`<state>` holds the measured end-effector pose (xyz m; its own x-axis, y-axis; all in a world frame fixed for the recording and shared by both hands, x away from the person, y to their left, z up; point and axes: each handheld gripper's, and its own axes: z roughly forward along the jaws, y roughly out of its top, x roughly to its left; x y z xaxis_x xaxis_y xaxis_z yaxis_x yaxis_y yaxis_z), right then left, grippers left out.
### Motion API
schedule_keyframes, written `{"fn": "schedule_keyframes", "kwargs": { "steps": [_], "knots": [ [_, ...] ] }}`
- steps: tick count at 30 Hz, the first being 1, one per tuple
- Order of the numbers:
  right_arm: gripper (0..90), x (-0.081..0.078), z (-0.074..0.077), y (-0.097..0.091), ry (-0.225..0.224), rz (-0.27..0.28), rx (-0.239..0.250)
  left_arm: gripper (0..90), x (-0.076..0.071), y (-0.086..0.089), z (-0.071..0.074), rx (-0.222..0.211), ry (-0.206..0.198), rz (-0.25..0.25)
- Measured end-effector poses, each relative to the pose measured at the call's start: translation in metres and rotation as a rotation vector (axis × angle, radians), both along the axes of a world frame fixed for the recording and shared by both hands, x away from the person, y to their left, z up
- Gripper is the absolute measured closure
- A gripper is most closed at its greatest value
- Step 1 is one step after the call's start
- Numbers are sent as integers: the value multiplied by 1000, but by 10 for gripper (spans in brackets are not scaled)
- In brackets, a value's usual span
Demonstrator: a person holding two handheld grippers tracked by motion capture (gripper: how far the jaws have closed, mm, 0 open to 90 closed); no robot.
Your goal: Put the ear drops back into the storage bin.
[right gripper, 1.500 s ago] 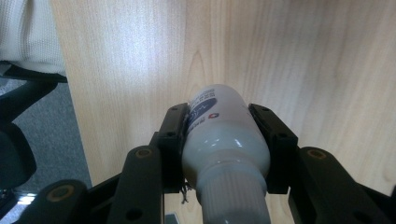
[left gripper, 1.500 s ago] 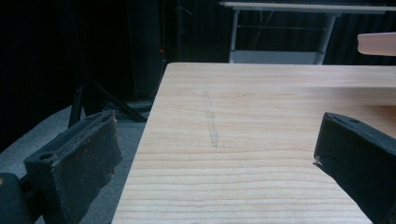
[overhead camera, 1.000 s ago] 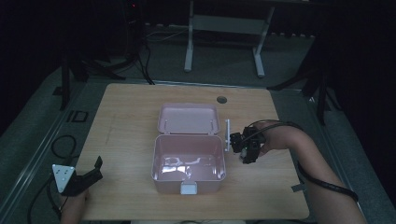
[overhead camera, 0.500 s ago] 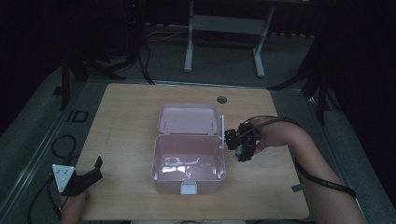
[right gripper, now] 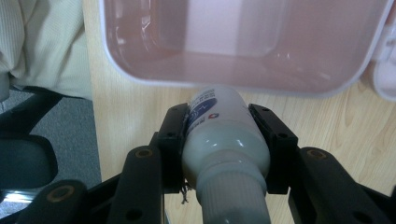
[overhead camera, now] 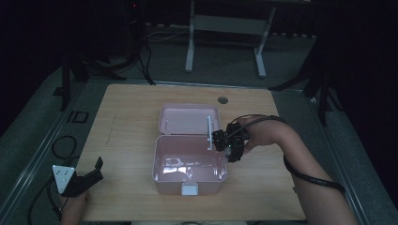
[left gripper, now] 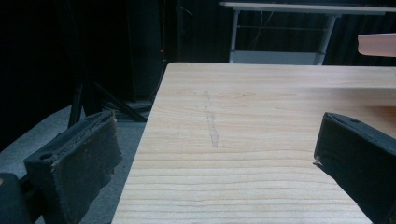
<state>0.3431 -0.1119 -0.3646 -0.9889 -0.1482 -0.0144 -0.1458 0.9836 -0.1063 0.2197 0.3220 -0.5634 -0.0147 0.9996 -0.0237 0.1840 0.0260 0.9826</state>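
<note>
Wooden tabletop [overhead camera: 131, 140] carries a pink box [overhead camera: 189, 171] just ahead of the right tongs [right gripper: 224, 140], clamped around a white bottle [right gripper: 224, 140]; the left tongs [left gripper: 215, 158] gape empty.

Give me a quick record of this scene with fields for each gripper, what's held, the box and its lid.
right gripper: shut on a white bottle, beside the box's right rim
white bottle: lies between the jaws, cap toward the camera, label with blue print
pink box: open, nothing visible inside, white latch at the front
lid: folded back flat on the table behind the box
left gripper: open, holds nothing, over the table's near left corner
wooden table: light wood
</note>
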Motion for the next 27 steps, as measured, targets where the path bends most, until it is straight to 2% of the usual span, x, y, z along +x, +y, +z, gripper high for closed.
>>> {"fn": "schedule_keyframes", "kwargs": {
  "steps": [19, 27],
  "knots": [
    [596, -6, -11, 44, 20, 100, 0, 5, 0, 0, 0, -4, 3, -3],
    [596, -3, -21, 49, 18, 121, -11, 5, 0, 1, 0, -4, 3, -4]
  ]
}}
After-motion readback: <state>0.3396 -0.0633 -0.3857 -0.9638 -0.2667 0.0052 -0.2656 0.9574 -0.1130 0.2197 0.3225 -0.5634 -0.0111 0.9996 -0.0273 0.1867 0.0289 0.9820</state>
